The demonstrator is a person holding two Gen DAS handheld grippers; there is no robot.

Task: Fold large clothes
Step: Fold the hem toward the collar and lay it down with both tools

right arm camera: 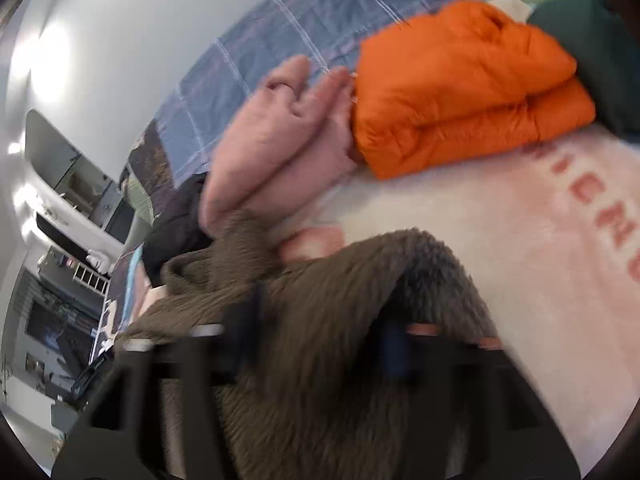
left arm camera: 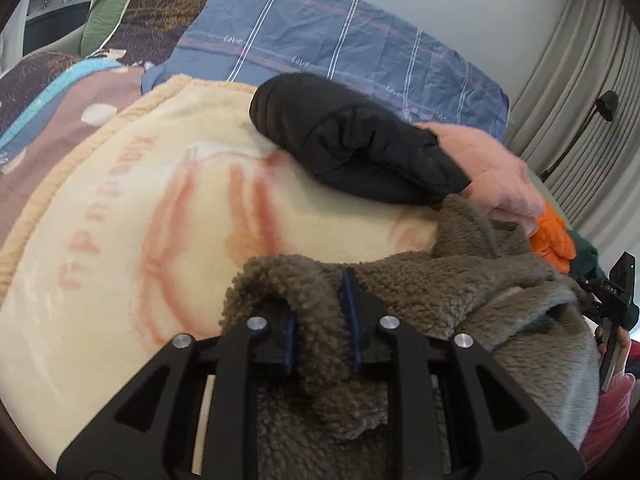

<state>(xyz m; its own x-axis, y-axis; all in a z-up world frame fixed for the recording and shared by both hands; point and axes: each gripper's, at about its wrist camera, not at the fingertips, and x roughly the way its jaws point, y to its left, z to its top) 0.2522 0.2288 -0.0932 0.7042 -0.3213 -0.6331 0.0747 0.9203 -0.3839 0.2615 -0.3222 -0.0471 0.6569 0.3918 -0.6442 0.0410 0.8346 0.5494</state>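
A brown fleece garment lies bunched on a cream blanket on the bed. My left gripper is shut on a thick fold of the fleece between its blue pads. In the right wrist view, which is motion-blurred, my right gripper is shut on another part of the brown fleece, which drapes over both fingers. The right gripper also shows at the right edge of the left wrist view.
Folded clothes lie behind the fleece: a black padded jacket, a pink garment, an orange padded jacket and a dark green item. A blue plaid pillow is at the back. Curtains and a floor lamp stand right.
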